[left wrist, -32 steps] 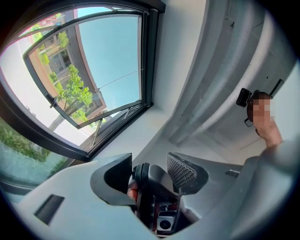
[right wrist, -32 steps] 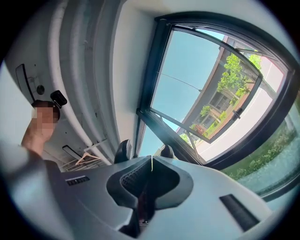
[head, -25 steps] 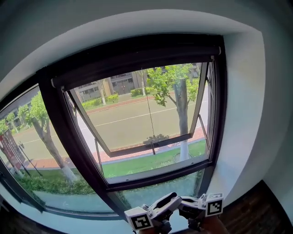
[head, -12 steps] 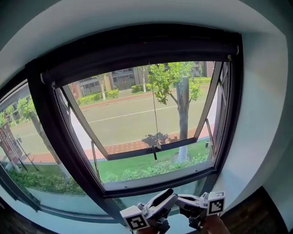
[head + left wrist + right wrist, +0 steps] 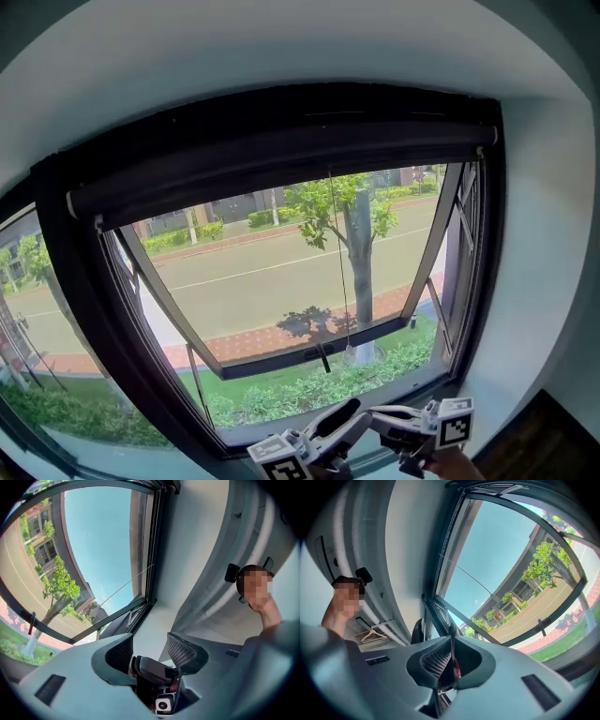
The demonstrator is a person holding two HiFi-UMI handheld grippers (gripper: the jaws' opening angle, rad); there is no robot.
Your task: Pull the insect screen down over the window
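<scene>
The insect screen is rolled up in a dark cassette (image 5: 281, 159) across the top of the black window frame. A thin pull cord (image 5: 339, 272) hangs from it to a small dark handle (image 5: 323, 359); the cord (image 5: 126, 585) (image 5: 473, 581) also crosses both gripper views. Both grippers sit at the bottom of the head view, below the sill and well under the handle. My left gripper (image 5: 342, 419) (image 5: 150, 651) is open, holding no part of the screen. My right gripper (image 5: 386, 412) (image 5: 451, 660) is shut with its pads together on nothing.
The glass sash (image 5: 309, 354) is tilted outward, with a street and trees beyond. A fixed pane (image 5: 37, 375) lies to the left and a white wall (image 5: 534, 281) to the right. The person holding the grippers (image 5: 262, 611) shows in both gripper views.
The window now looks larger and sits higher in the head view, with the cassette more central. Both grippers have risen towards the window and drifted slightly right. Their jaws are unchanged.
</scene>
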